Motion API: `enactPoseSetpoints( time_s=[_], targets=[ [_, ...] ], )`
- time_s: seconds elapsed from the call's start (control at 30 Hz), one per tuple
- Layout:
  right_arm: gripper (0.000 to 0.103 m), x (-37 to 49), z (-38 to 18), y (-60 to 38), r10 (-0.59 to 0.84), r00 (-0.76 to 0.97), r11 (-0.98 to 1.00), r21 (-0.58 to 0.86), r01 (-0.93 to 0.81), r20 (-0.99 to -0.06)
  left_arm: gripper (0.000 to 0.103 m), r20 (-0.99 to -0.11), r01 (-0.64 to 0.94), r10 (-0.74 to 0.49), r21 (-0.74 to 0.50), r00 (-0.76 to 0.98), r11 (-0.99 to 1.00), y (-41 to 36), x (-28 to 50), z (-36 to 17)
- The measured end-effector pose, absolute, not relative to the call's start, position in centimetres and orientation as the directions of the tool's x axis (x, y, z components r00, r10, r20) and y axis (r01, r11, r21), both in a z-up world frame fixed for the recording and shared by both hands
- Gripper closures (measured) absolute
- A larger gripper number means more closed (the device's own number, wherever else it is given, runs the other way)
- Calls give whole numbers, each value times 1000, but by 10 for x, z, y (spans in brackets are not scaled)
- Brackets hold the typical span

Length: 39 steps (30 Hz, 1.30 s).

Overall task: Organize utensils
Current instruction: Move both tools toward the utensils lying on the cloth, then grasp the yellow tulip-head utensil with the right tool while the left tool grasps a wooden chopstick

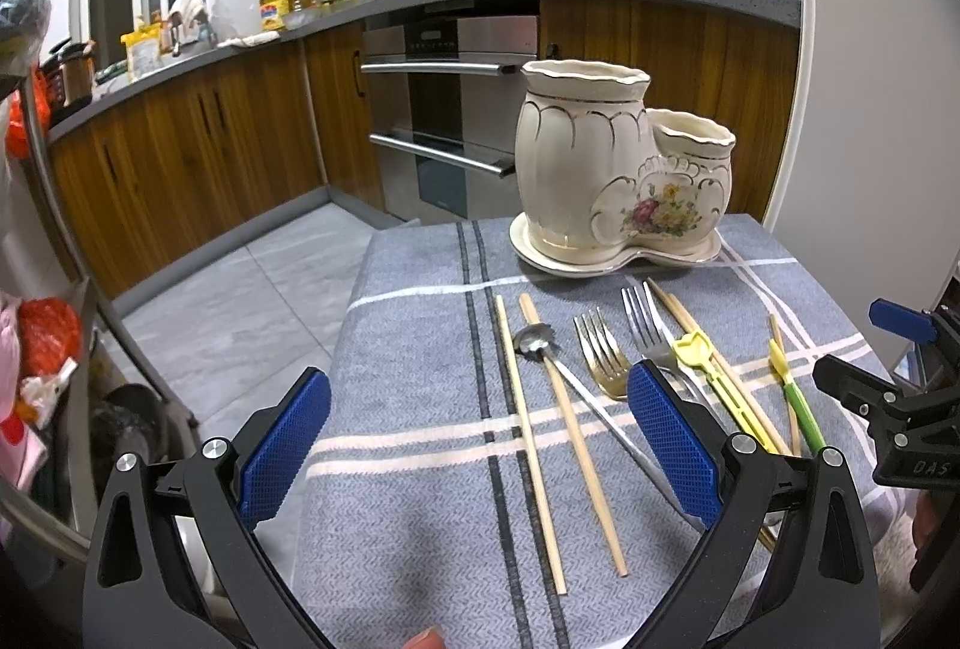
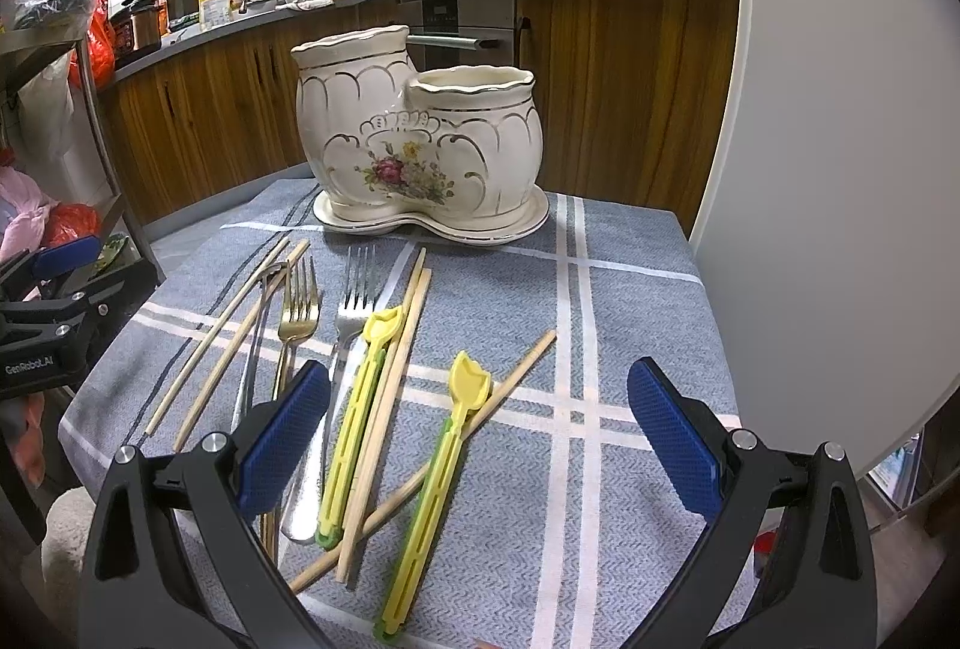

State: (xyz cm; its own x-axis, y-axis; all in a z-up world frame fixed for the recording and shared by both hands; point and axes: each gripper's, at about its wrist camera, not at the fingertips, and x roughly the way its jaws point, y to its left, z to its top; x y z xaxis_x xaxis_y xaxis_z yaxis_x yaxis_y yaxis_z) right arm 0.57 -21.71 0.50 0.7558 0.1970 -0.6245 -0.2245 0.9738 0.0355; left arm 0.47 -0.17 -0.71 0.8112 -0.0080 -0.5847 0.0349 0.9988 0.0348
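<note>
A cream ceramic two-pot utensil holder (image 1: 618, 169) (image 2: 414, 138) with a flower print stands at the far side of the table; both pots look empty. In front of it lie wooden chopsticks (image 1: 570, 427) (image 2: 222, 343), a silver spoon (image 1: 534, 340), a gold fork (image 1: 600, 355) (image 2: 297, 307), a silver fork (image 1: 645, 322) (image 2: 354, 307) and two yellow-green plastic clips (image 2: 354, 421) (image 2: 438, 475). My left gripper (image 1: 480, 439) is open above the chopsticks and spoon. My right gripper (image 2: 480, 439) is open above the clips and holds nothing.
The table wears a grey-blue checked cloth (image 1: 420, 469) (image 2: 630, 301). Its left edge drops to a tiled floor (image 1: 252, 289). Wooden kitchen cabinets (image 1: 198, 150) and an oven (image 1: 444, 120) stand behind. A white wall panel (image 2: 840, 169) is on the right, a cluttered shelf (image 2: 54, 48) on the left.
</note>
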Motion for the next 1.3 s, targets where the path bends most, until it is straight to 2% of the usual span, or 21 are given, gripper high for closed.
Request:
enactPoseSetpoints(
  time_s=[0.57, 0.77, 0.83, 0.97, 1.2, 1.23, 1.3],
  targets=[
    [5, 6, 3, -222, 179, 762, 976, 16, -216, -622, 5, -599, 49, -6, 56, 801, 997, -2, 6, -10],
    [5, 12, -3, -225, 176, 686, 971, 10, -239, -706, 5, -640, 93, -30, 65, 768, 994, 3, 15, -15],
    [5, 12, -5, -230, 197, 690, 969, 33, -244, -697, 5, -648, 91, -13, 87, 761, 992, 4, 17, -18],
    [5, 12, -12, -237, 182, 656, 962, -7, -274, -732, 5, -690, 106, -2, 109, 723, 988, 9, 24, -26],
    [5, 10, -17, -248, 264, 582, 940, 69, -335, -769, 7, -723, 144, 1, 139, 691, 980, 4, 30, -33],
    [6, 11, -17, -247, 266, 579, 938, 68, -340, -771, 7, -728, 155, -1, 144, 685, 977, 3, 31, -35],
    [18, 14, -18, -244, 262, 574, 935, 57, -350, -776, 8, -738, 168, 1, 155, 675, 974, 0, 34, -36]
  ],
)
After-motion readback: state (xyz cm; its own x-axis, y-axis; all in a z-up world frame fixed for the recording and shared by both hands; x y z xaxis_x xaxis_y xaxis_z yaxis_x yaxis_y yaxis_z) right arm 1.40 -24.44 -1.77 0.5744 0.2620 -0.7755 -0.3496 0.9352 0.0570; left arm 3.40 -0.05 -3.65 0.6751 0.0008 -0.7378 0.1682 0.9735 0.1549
